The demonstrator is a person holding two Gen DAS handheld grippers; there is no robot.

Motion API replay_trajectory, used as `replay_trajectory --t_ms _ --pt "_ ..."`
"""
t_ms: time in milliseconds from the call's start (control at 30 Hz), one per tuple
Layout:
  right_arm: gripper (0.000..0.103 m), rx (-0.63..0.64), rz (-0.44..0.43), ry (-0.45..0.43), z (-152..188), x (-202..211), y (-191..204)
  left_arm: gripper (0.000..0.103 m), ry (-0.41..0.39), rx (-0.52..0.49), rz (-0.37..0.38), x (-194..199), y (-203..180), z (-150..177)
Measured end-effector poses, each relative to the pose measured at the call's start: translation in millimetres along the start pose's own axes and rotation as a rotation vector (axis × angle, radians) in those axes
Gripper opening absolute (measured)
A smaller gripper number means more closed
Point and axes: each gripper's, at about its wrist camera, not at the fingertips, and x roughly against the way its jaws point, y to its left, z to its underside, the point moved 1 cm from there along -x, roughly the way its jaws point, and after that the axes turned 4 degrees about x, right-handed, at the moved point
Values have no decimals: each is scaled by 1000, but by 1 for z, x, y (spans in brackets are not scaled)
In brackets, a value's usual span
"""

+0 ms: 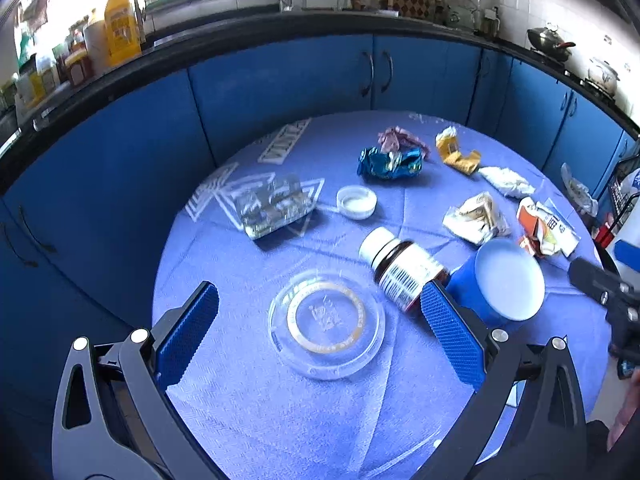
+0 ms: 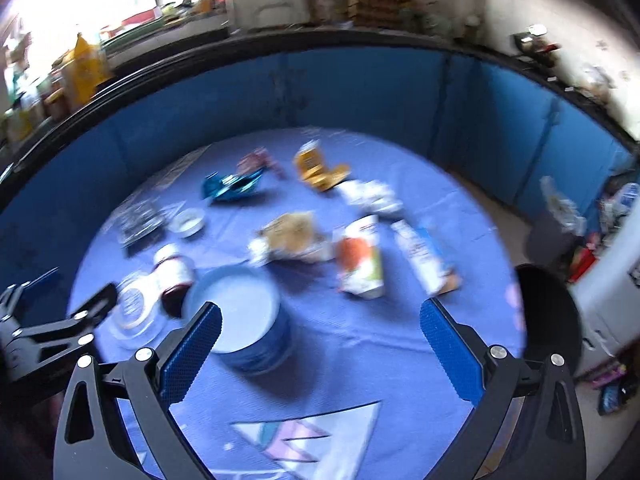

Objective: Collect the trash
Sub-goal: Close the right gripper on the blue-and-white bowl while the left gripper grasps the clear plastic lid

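Note:
Litter lies across a round table with a blue cloth [image 1: 280, 412]. In the left wrist view I see a crumpled blue foil wrapper [image 1: 390, 163], a yellow carton [image 1: 456, 152], a white wad [image 1: 506, 181], a beige wrapper [image 1: 478, 216] and an orange-and-white carton [image 1: 542, 229]. A brown bottle [image 1: 404, 272] lies on its side beside a blue tub [image 1: 502, 286]. My left gripper [image 1: 320, 334] hangs open above a clear round lid [image 1: 326, 326]. My right gripper [image 2: 320, 346] is open over the cloth, right of the blue tub [image 2: 244, 320]; this view is blurred.
A clear plastic box [image 1: 272, 208] and a small white lid [image 1: 356, 201] sit at the table's left. Blue cabinets [image 1: 280, 76] under a black counter ring the table. A black round object [image 2: 548, 320] stands at the table's right edge.

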Motion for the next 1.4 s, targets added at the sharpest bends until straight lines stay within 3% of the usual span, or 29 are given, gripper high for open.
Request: replay_trajectory --t_ms 167,367,700,900,933,1033,1100,1167,1233,1400 --pt "97 21 -103 104 11 -27 13 100 65 2 16 -15 6 13" --pt "97 79 -72 186 16 -62 34 100 117 28 29 -34 15 13" --pt "95 98 -62 177 8 -81 37 99 178 49 67 -59 17 16" --pt "76 98 -101 178 7 -85 35 99 194 34 81 -64 13 14" --pt "76 107 -94 174 6 -86 35 99 204 29 93 -65 12 14" --pt "75 130 -81 156 7 -83 34 100 177 -65 23 -67 -1 20" --pt "75 145 -69 141 7 -81 35 100 187 -48 35 -67 0 20" --pt "74 143 -69 134 8 -79 34 99 184 -39 38 -66 5 20" --pt "75 144 -75 129 8 -76 33 87 164 -43 36 -61 7 19" --pt "74 140 -75 109 6 -69 31 87 161 -50 35 -56 4 19"
